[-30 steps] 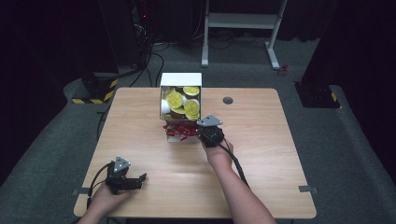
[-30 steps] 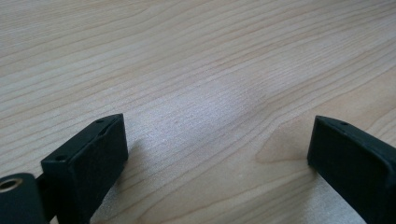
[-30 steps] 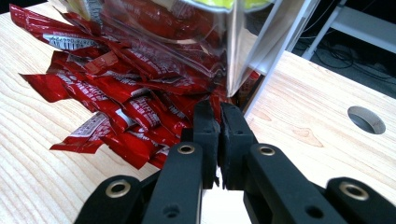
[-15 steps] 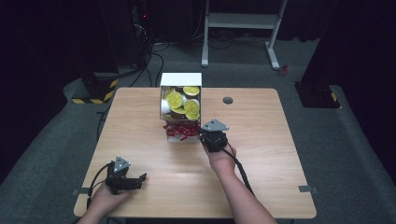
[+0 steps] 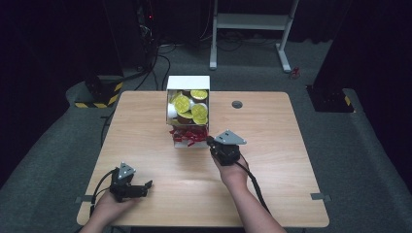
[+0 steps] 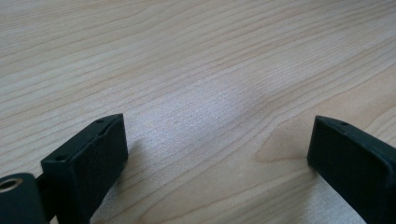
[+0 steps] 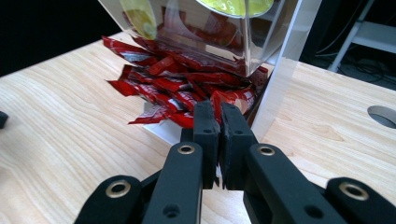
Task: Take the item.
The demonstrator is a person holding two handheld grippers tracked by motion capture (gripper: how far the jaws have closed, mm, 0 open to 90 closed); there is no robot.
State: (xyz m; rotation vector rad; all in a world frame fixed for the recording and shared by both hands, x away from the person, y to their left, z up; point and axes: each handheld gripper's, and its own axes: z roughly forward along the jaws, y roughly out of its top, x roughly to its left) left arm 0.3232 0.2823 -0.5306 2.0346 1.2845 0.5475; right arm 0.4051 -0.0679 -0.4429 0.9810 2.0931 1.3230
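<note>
Red sachets (image 7: 187, 88), yellow-lidded cups (image 5: 182, 103), white box (image 5: 188, 82)

The clear box (image 7: 205, 32) is cut off at the top edge. The closed right gripper (image 7: 219, 122) hides some red packets (image 7: 173, 88) behind it.

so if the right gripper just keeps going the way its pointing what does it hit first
Most likely the heap of red packets in the open bottom of the clear dispenser. The right gripper, jaws shut, points right at them, already very near; depth is hard to judge.
</note>
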